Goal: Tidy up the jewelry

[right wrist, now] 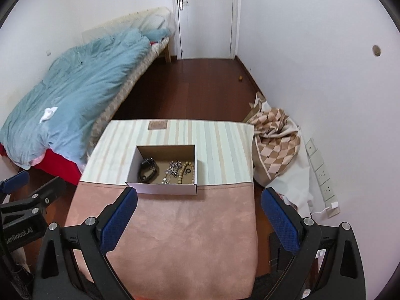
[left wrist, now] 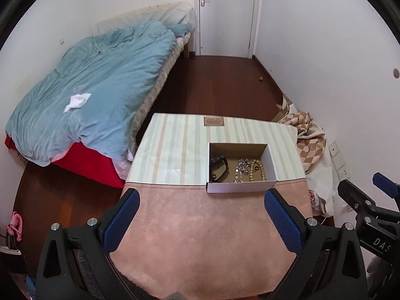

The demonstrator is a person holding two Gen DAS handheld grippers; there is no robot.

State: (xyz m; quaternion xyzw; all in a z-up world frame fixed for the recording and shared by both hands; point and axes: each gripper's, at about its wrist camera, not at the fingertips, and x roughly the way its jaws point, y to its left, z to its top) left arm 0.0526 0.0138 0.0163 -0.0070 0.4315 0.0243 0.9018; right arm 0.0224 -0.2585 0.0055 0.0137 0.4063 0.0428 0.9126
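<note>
Both the left gripper (left wrist: pixel 201 221) and right gripper (right wrist: pixel 198 221) are hovering spread wide, holding nothing, while the jewelry (left wrist: pixel 246 170) is lying inside the box (left wrist: pixel 240 187) mid-table (left wrist: pixel 200 237).

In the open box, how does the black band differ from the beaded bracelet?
The black band is dark and strap-like; the beaded bracelet is a pale tan string of round beads. The band lies at the left end of the cardboard box, the bracelet at the right end, with a silver chain between them. Both rest loose on the box floor, untouched; the left hand-held gripper and right hand-held gripper are open.
</note>
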